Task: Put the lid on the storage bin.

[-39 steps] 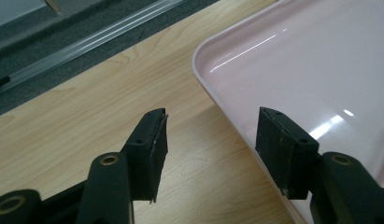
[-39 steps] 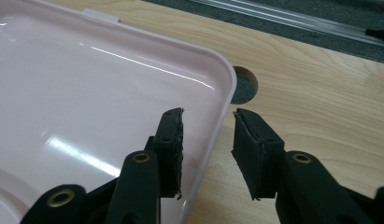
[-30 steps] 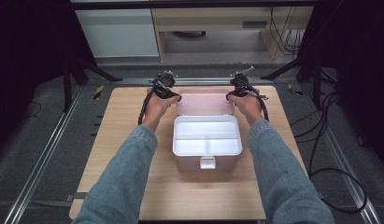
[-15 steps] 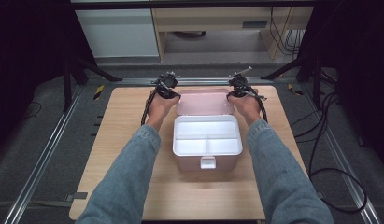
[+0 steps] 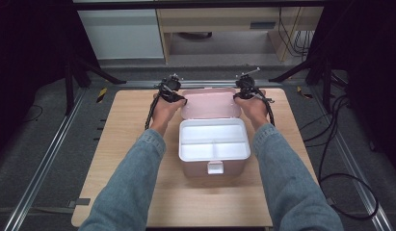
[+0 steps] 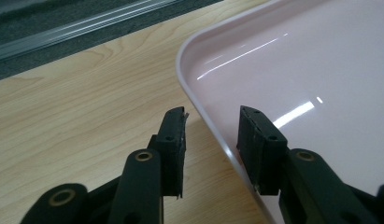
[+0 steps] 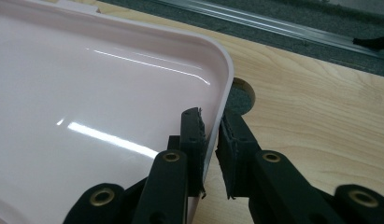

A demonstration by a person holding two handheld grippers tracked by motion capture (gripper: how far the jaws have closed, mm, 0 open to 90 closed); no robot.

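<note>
Lid (image 7: 96,107) edge sits pinched in right tongs (image 7: 209,135); left tongs (image 6: 210,135) straddle it, reopened and unclamped, so one-sided lifting could twist it.

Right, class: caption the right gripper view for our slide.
Right tool pinches the open pink lid's rim above the wooden table.

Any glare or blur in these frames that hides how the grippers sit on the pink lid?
High view: evenly lit table, dark surroundings, grippers small. Left gripper view: sharp, white glare streaks on the pink lid, whose rim runs between the parted jaws of the left gripper. Right gripper view: similar streaks; the right gripper pinches the rim, clearly seen.
</note>
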